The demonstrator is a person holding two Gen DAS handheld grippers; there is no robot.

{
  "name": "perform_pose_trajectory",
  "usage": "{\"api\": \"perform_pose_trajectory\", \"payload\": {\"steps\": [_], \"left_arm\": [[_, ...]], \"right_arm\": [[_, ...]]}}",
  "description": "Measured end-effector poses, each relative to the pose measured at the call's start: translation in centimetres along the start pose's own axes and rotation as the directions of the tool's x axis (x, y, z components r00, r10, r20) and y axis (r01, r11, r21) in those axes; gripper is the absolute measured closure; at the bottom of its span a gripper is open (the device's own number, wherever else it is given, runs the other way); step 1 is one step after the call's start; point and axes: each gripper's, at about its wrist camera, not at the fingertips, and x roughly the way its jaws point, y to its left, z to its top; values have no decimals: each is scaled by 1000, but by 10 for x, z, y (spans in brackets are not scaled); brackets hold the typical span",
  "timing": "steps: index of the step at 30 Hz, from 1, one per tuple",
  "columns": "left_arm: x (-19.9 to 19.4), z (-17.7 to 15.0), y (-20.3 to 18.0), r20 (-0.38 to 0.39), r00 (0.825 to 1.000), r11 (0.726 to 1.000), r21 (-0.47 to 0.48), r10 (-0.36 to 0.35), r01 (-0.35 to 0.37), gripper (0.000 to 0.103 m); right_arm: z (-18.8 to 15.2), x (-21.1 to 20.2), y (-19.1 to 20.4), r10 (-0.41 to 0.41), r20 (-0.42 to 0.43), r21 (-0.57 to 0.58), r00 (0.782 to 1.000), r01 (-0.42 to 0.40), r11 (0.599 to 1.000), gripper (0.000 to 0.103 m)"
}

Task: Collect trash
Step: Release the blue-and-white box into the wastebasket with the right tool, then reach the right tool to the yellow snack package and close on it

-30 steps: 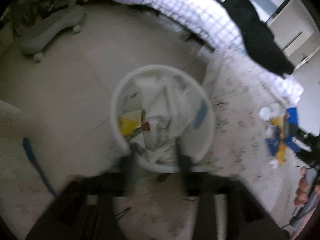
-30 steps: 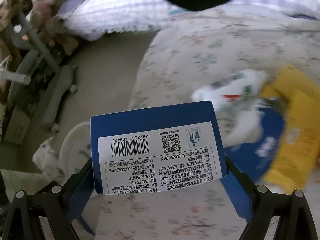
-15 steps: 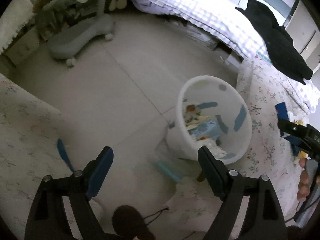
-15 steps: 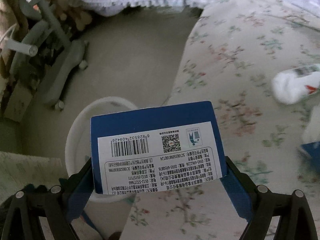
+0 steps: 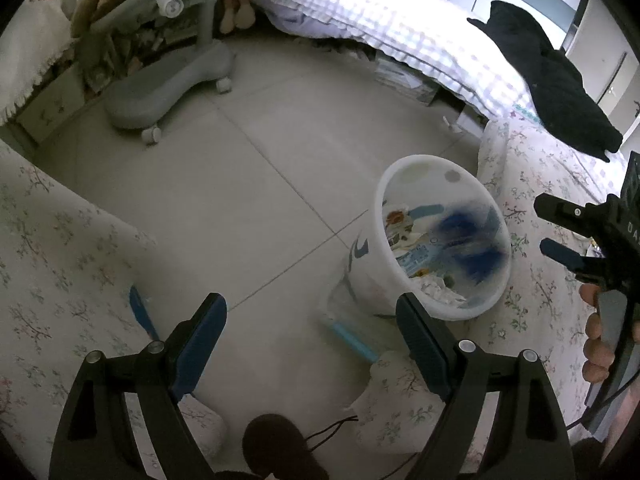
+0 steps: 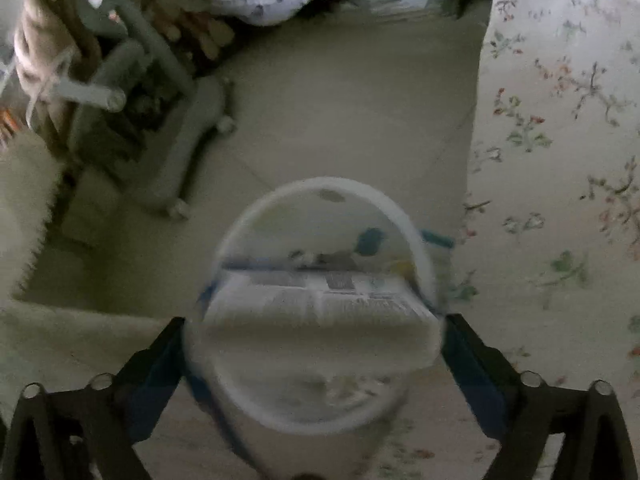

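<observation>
– Over on the left, what do we see?

– We see a flowery cloth (image 5: 52, 264) at the edge of the grey floor (image 5: 248, 184). Behind it stands a grey chair foot (image 5: 168, 84) on little wheels.

– And our left tongs (image 5: 310, 304)?

– They are wide open. Nothing is in them. They hang over the bare floor, and the white bin (image 5: 400, 184) is just past the right finger.

– Where is the trash (image 5: 420, 256)?

– It lies in the white bin. The bin stands on the floor, right beside another flowery cloth. We can see wrappers and paper in it. A blue box (image 5: 468, 236) is in the bin's mouth too, but it is all blurry.

– Does the other camera show the box?

– Yes. It looks down from over the bin. The box, with its white label, sits in the round opening, low between the two fingers. It is smeared, so we cannot read it.

– So what about our right tongs (image 5: 541, 224)?

– They are open too. From the left camera we see both fingers apart with nothing between them. A hand (image 5: 596, 344) holds the handle below.

– And far back on the right?

– A bed (image 5: 400, 20) with a checked cover, and a black cloth (image 5: 556, 84) lying on it.
</observation>
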Motion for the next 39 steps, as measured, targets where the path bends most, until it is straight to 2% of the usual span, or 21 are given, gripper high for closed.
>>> {"api": "perform_pose_trajectory", "payload": {"steps": [8, 18, 23, 27, 31, 35, 39], "left_arm": [[-10, 1, -12, 11, 1000, 1000, 3, -10, 10, 14], [-22, -2, -55, 21, 999, 998, 51, -40, 38, 14], [-21, 0, -89, 16, 998, 993, 104, -56, 54, 14], [-20, 0, -118, 5, 997, 986, 148, -76, 74, 14], [-17, 0, -144, -11, 995, 979, 173, -104, 104, 14], [-13, 0, -166, -26, 992, 974, 186, -124, 127, 14], [-10, 2, -187, -43, 985, 971, 169, -166, 171, 14]], "right_arm": [[-2, -17, 3, -131, 22, -57, 991, 132, 990, 1], [-13, -86, -26, -235, 78, -83, 969, 241, 967, 1], [-15, -124, -61, -331, 122, -58, 936, 340, 939, 1], [-12, -153, -104, -413, 142, 25, 900, 414, 910, 1], [-7, -175, -133, -438, 154, 95, 886, 428, 899, 1], [-4, -189, -156, -485, 162, 147, 860, 465, 873, 1], [0, -191, -176, -492, 139, 188, 860, 465, 865, 1]]}}
